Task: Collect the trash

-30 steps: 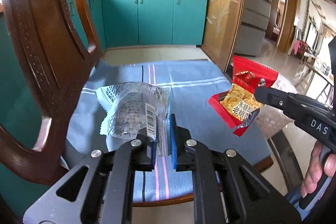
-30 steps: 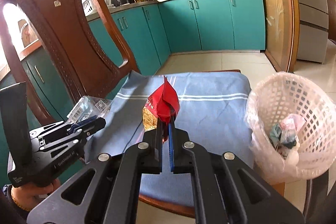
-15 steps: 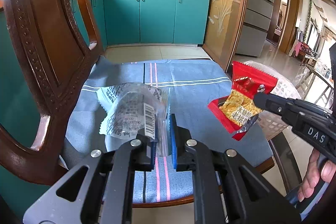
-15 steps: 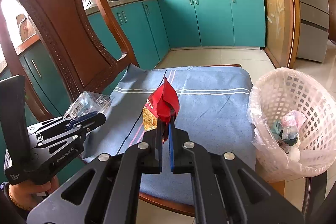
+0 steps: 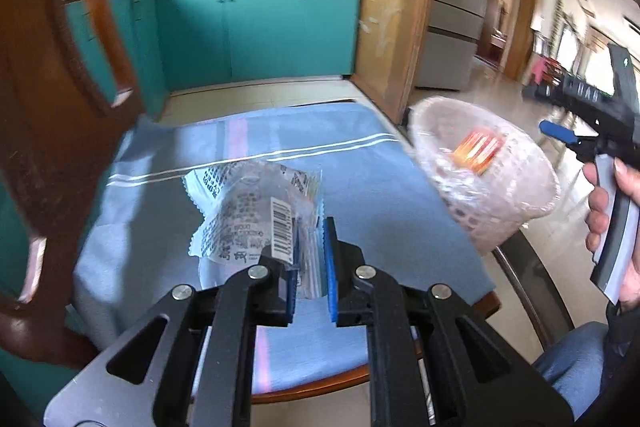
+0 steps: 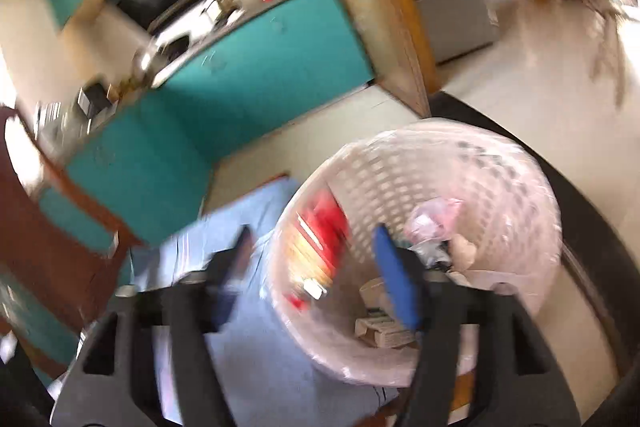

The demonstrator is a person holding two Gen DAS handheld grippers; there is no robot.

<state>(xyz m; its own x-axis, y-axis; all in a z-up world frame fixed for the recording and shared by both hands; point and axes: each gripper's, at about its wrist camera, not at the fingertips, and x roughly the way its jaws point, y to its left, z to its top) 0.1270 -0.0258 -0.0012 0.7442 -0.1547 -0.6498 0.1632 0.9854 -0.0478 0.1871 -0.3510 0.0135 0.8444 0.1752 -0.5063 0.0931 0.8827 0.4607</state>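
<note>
My left gripper [image 5: 310,241] is shut on a clear printed wrapper [image 5: 248,215] with a barcode, held above the blue striped cloth [image 5: 360,187]. A white mesh basket [image 5: 516,203] with a plastic liner stands at the right of the seat. The red snack packet [image 5: 478,151] lies free inside it. In the right wrist view, which is blurred, my right gripper [image 6: 314,243] hangs over the basket [image 6: 440,135] with its jaws opening wide. The red packet [image 6: 320,227] drops loose below them, with no pad touching it. One blue finger [image 5: 556,133] of that gripper shows beyond the basket.
A carved wooden chair back [image 5: 48,107] rises on the left, close to my left gripper. Teal cabinets [image 5: 260,27] line the far wall. A person's hand [image 5: 608,195] grips the right tool's handle. Several bits of other trash [image 6: 436,223] lie in the basket.
My right gripper swung right over the basket, rolled, and opened; the red packet left its jaws and fell into the basket. My left gripper shifted a little towards the basket with the wrapper.
</note>
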